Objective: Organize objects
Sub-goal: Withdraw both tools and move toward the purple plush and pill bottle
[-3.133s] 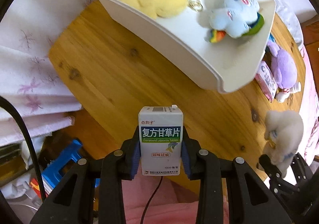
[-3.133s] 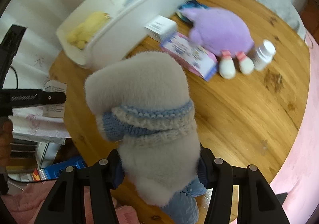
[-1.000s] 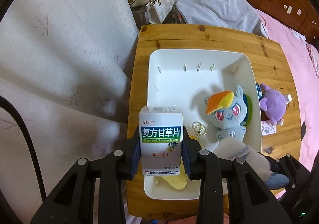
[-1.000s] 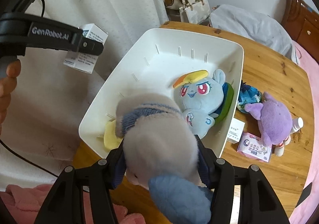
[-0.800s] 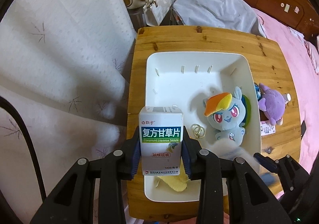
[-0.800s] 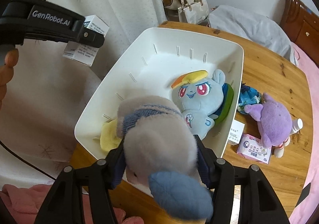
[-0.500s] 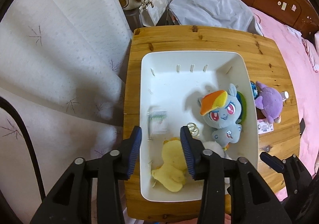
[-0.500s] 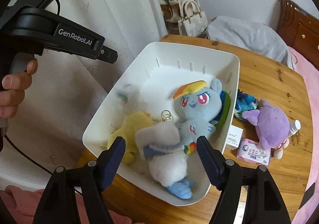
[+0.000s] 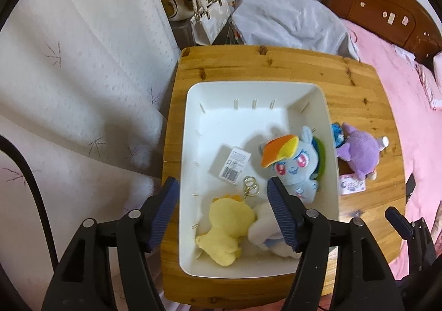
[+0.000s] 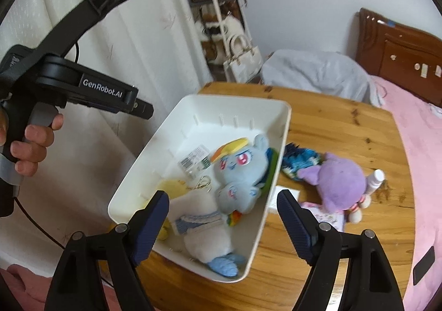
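A white bin [image 9: 193, 123] [image 10: 279, 145] sits on the wooden table [image 9: 276, 62] [image 10: 331, 123]. In it lie the white medicine box [image 9: 232, 165] [image 10: 194, 160], a blue pony plush [image 9: 292, 164] [image 10: 240, 170], a yellow plush [image 9: 226, 225] [image 10: 171, 186] and the white plush with blue scarf [image 9: 262, 230] [image 10: 201, 230]. My left gripper [image 9: 222, 197] is open and empty, high above the bin's near end. My right gripper [image 10: 221, 208] is open and empty above the white plush. The left gripper's body shows in the right wrist view at the left.
A purple plush [image 9: 359, 152] [image 10: 339, 183], a small white bottle [image 10: 375, 177], a blue patterned item [image 10: 299, 160] and small pink-and-white boxes [image 9: 352, 185] [image 10: 326, 214] lie on the table right of the bin. A curtain [image 9: 83, 89] hangs left; a pink bed [image 9: 414, 103] lies right.
Both grippers opened and dropped their loads: the medicine box and the white plush now lie in the bin. Both grippers have risen and opened wider since.
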A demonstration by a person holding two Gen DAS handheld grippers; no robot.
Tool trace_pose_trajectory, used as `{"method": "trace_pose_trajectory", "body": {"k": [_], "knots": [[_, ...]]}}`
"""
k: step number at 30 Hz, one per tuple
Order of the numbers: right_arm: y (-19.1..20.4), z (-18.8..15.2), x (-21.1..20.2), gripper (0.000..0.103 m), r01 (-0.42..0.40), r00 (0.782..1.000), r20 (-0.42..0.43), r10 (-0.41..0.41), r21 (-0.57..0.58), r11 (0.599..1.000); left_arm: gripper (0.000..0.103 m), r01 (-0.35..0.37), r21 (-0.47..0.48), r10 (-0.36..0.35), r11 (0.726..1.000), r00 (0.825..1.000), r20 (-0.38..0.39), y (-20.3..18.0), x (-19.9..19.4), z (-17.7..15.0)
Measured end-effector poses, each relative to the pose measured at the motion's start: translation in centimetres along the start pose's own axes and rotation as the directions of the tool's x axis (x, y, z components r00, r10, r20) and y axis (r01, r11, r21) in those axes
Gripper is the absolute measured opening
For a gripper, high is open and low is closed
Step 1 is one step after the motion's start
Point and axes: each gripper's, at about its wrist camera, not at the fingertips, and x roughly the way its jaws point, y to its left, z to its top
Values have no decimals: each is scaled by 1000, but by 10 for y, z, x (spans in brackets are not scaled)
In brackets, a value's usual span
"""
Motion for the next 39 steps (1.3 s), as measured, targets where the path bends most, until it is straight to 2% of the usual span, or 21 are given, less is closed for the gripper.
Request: {"method": "trace_pose_trajectory", "body": {"k": [9, 16, 22, 26, 34, 39], "knots": [[-36, 6, -42, 81, 27, 992, 125, -28, 7, 1000, 75, 15, -58, -13, 998, 999, 36, -26, -27, 7], [-72, 13, -71, 81, 34, 978, 207, -30, -16, 999, 78, 53, -94, -47, 994, 997, 65, -64, -44, 12], [-110, 20, -83, 81, 43, 968, 250, -28, -52, 998, 78, 111, -123, -108, 986, 994, 32, -100, -38, 17], [-135, 23, -84, 81, 51, 967, 254, -34, -58, 997, 78, 157, -142, -158, 977, 987, 5, -125, -30, 20], [-185, 23, -76, 81, 45, 973, 228, -30, -61, 997, 78, 158, -179, -171, 971, 984, -58, -169, -7, 24], [-208, 22, -65, 81, 36, 981, 191, -23, -63, 997, 78, 164, -244, -200, 956, 971, -129, -186, 17, 22]]}}
